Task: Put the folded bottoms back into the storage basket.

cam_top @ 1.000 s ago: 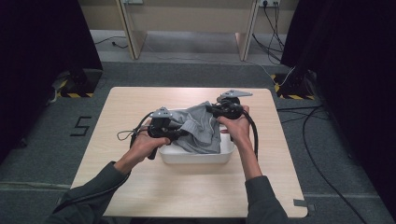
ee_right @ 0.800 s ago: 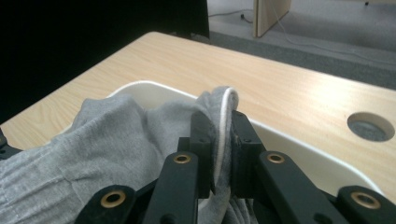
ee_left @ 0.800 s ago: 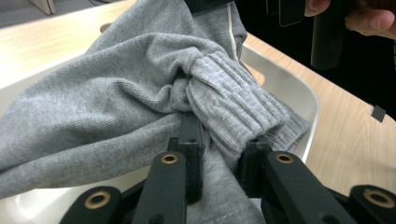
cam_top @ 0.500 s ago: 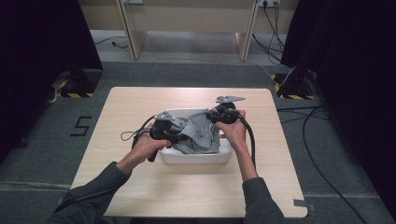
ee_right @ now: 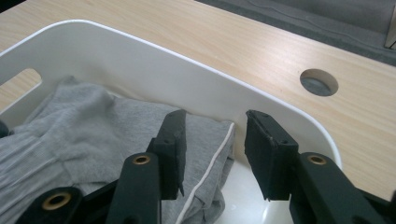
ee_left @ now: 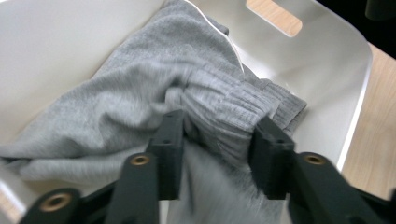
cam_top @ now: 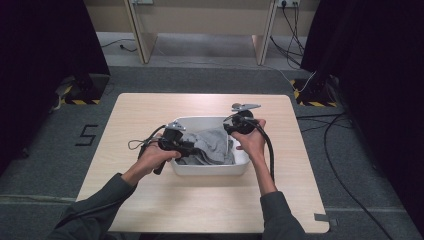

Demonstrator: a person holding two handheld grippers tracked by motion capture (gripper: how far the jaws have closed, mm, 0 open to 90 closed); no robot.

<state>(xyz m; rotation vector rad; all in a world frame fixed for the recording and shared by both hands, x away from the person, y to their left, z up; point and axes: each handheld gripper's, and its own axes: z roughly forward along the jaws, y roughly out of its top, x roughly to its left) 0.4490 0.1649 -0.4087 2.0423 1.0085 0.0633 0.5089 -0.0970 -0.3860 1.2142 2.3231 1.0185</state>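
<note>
Release step: both my fingers have just been opening over the grey garment (cam_top: 212,147) in the tub (cam_top: 210,169) (cuff between the left pair, unpinched); next, lift clear.

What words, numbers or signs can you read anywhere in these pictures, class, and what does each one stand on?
"5": a dark numeral marked on the grey floor, left of the table.
No lettering can be seen on the white bin, the grey garment or either gripper.
The yellow and black striped bases on the floor are hazard markings, with no words.
</note>
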